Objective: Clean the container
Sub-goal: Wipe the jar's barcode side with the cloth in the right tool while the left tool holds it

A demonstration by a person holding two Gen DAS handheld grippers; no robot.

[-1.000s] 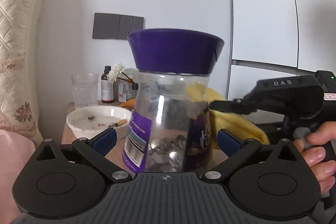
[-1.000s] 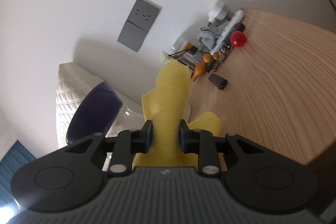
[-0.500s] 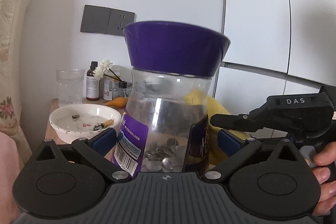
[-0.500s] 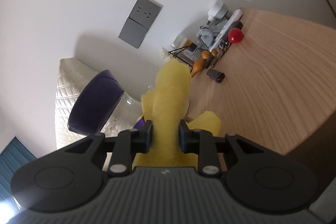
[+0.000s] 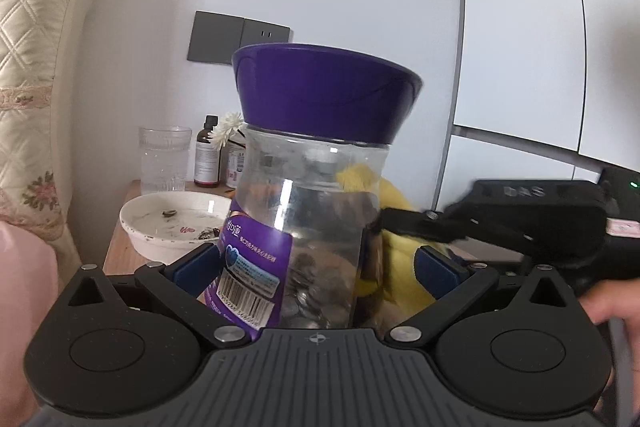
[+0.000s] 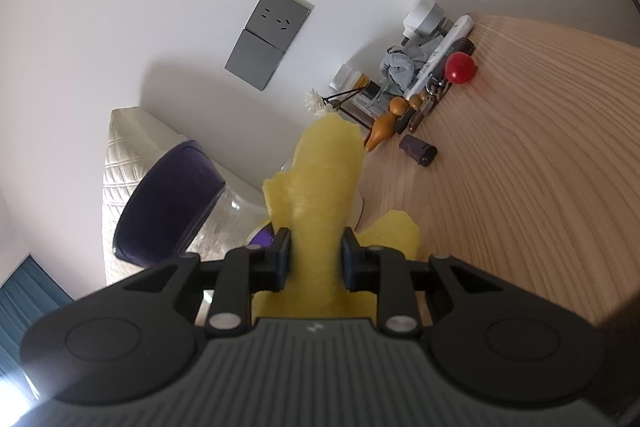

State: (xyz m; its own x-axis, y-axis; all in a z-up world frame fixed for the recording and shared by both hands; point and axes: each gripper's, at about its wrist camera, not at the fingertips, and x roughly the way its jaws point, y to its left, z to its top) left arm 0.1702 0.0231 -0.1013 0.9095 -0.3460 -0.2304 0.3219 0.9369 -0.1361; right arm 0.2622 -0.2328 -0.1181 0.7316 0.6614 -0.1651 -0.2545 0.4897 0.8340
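Note:
A clear plastic jar (image 5: 312, 211) with a purple lid (image 5: 324, 95), a purple label and coins in its bottom fills the left wrist view. My left gripper (image 5: 316, 267) is shut on its lower body, and the jar hangs above the nightstand. My right gripper (image 6: 316, 259) is shut on a yellow cloth (image 6: 324, 195). In the left wrist view that cloth (image 5: 400, 259) lies against the jar's right side, with the right gripper's black fingers (image 5: 404, 221) reaching in from the right. The right wrist view shows the jar (image 6: 224, 219) to the left of the cloth.
A white dish (image 5: 172, 223) with ash bits, a ribbed glass (image 5: 164, 159) and a brown bottle (image 5: 207, 155) stand on the wooden nightstand (image 6: 520, 187). Small items and a red ball (image 6: 461, 67) line its wall edge. A quilted headboard (image 5: 36, 67) is at left. A person's hand (image 5: 612, 307) holds the right gripper.
The jar in my left gripper has shifted a little and rolled slightly, so the background slid behind it. The right gripper and its cloth have stayed against the jar's side.

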